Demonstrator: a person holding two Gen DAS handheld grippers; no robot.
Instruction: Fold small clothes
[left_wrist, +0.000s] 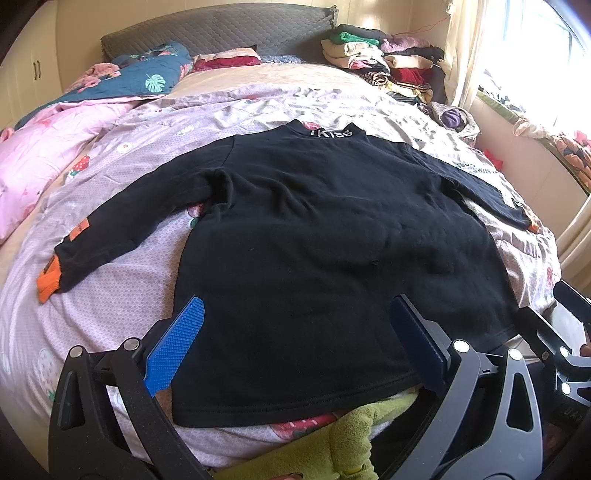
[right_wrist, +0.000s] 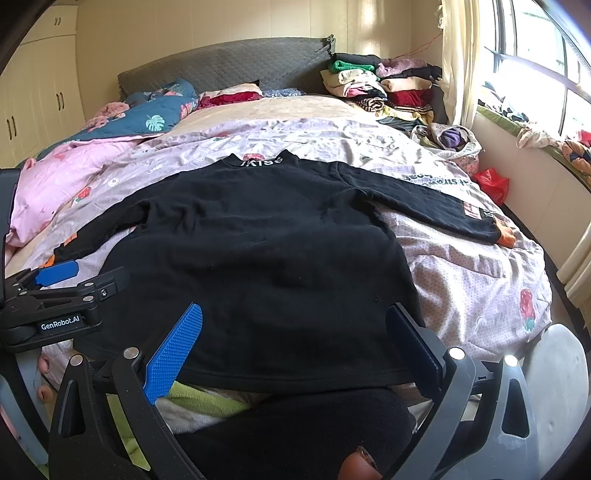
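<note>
While both grippers hang over the near edge of the bed (left_wrist: 110, 325), a black top (left_wrist: 314, 229) lies flat on the sheet (left_wrist: 122, 295), spread from near edge toward the middle. Its hem runs along the near edge, and its collar, with white letters, points toward the headboard (left_wrist: 221, 29). One sleeve (left_wrist: 122, 221) stretches toward the bed's left edge and ends in an orange cuff (left_wrist: 46, 282); the other sleeve (right_wrist: 436, 210) reaches toward the right edge, its cuff (right_wrist: 506, 236) orange too.

The left gripper (left_wrist: 295, 339) has its jaws wide apart, its blue pads (left_wrist: 177, 343) on either side of the hem's left part, above the cloth; whether they touch it I cannot tell. The right gripper (right_wrist: 291, 343) is equally spread over the hem's right part, holding nothing. In the right wrist view the left gripper (right_wrist: 55, 280) shows at the left, near the left sleeve's cuff.

A green cloth (left_wrist: 332, 443) sits under the hem at the near edge. Folded clothes (left_wrist: 376, 59) are stacked at the far right corner, beside the curtain (left_wrist: 465, 55). A blue quilt (left_wrist: 147, 74) and pink bedding (left_wrist: 40, 158) lie along the left edge. A red bag (right_wrist: 491, 181) rests beyond the right edge, under the window.
</note>
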